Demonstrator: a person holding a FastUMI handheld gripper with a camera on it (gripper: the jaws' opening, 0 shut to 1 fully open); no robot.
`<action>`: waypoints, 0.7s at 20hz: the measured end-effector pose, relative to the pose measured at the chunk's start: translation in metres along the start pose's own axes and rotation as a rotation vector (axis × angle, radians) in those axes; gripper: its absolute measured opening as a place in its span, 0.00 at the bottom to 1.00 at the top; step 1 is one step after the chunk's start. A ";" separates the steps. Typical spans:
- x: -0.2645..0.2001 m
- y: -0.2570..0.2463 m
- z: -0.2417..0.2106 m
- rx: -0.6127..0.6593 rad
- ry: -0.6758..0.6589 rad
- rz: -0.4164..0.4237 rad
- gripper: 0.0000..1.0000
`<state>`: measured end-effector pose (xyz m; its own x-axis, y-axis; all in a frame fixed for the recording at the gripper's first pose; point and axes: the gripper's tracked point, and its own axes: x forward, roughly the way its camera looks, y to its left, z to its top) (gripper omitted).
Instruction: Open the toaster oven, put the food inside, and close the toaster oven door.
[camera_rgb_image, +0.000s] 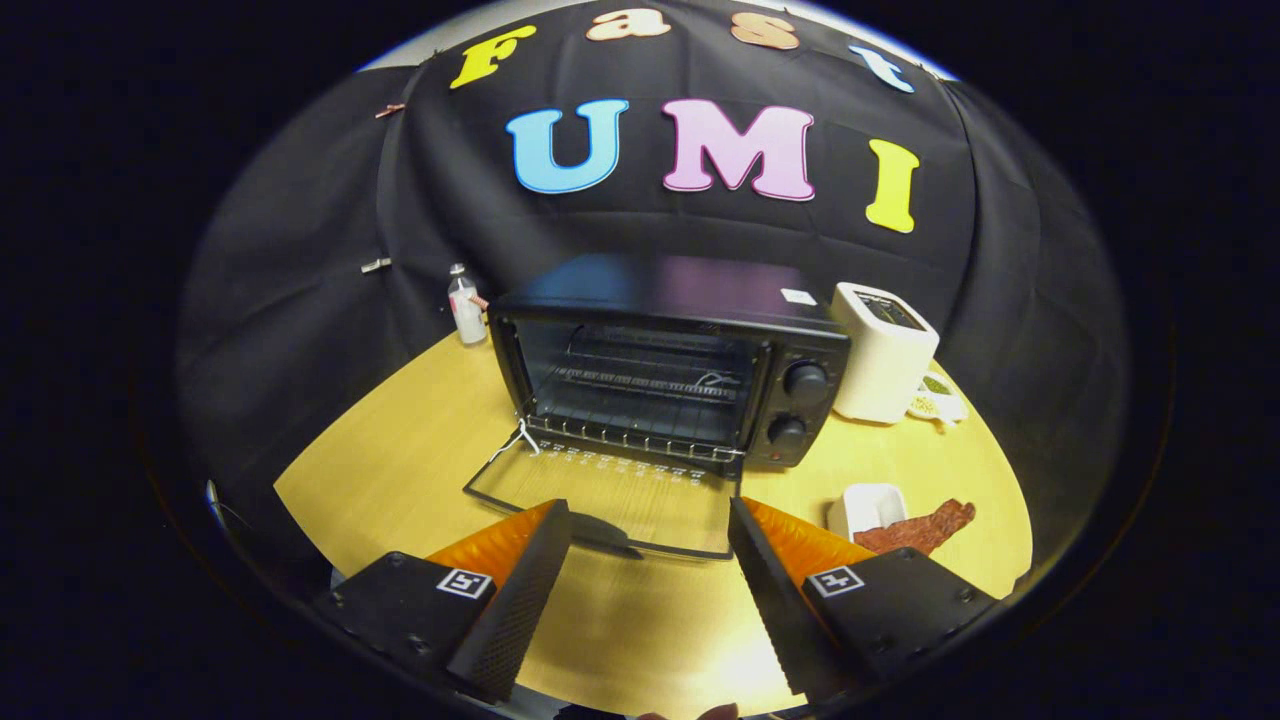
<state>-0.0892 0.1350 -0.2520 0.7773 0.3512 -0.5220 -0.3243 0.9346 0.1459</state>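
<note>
Ahead of our spread, empty tool (650, 525) we see a black toaster oven (665, 365) on a yellow wood-grain table (400, 440). Right of it stands a white appliance (885, 350). Nearer our right finger lie a white dish (865, 505) and reddish-brown food (920, 528).

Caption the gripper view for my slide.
Open gripper faces the open toaster oven; jerky strip lies beside it.

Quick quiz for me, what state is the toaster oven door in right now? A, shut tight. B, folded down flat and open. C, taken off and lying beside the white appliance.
B: the toaster oven shows its wire rack inside, and its glass door lies folded down on the table, just ahead of the open, empty tongs.
</note>
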 end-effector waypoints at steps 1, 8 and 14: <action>-0.004 -0.012 0.003 -0.002 0.007 0.003 0.98; -0.018 -0.117 -0.003 -0.021 0.137 0.052 0.98; -0.007 -0.206 -0.027 -0.014 0.280 0.092 0.97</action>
<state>-0.0420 -0.0618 -0.3010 0.5663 0.4032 -0.7189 -0.3956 0.8981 0.1921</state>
